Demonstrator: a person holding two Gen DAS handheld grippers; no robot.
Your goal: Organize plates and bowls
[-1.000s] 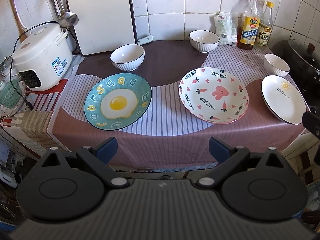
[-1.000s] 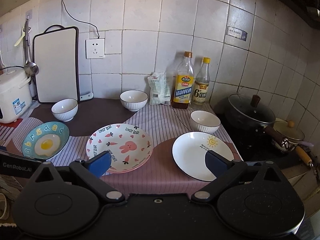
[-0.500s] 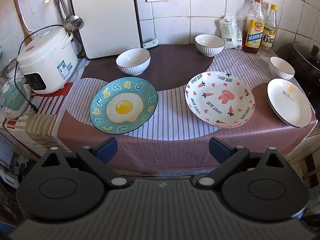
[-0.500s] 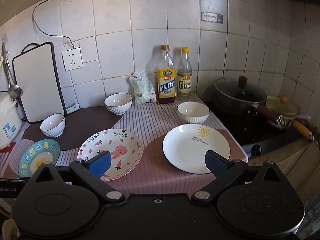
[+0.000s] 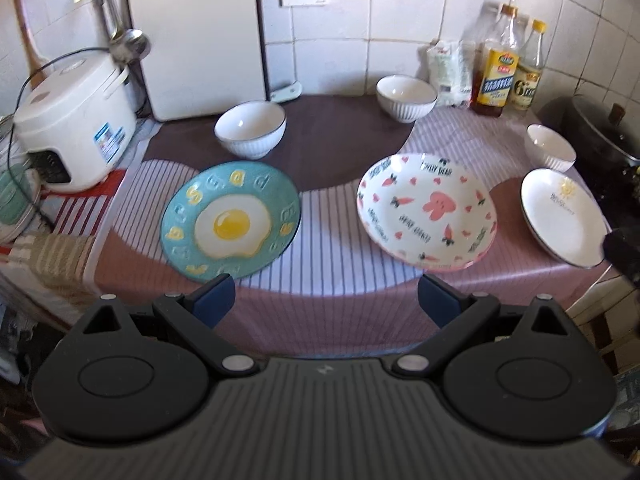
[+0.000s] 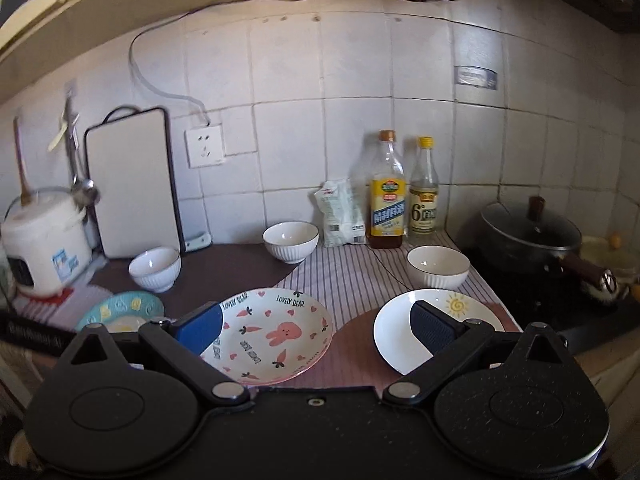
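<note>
- Plates and bowls lie spread over the striped cloth (image 5: 344, 276): egg plate (image 5: 231, 221), bunny plate (image 5: 426, 212), sun plate (image 6: 436, 328), three white bowls behind.
- Left gripper (image 5: 326, 300) hovers before them, jaws wide, empty.
- Right gripper (image 6: 316, 326) likewise spread, empty, above the bunny and sun plates.

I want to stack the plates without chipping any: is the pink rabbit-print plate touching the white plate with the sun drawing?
Apart. In the left wrist view, cloth shows between the pink rabbit-print plate and the white sun plate.

Egg plate (image 6: 120, 312) partly hidden, R view
</note>
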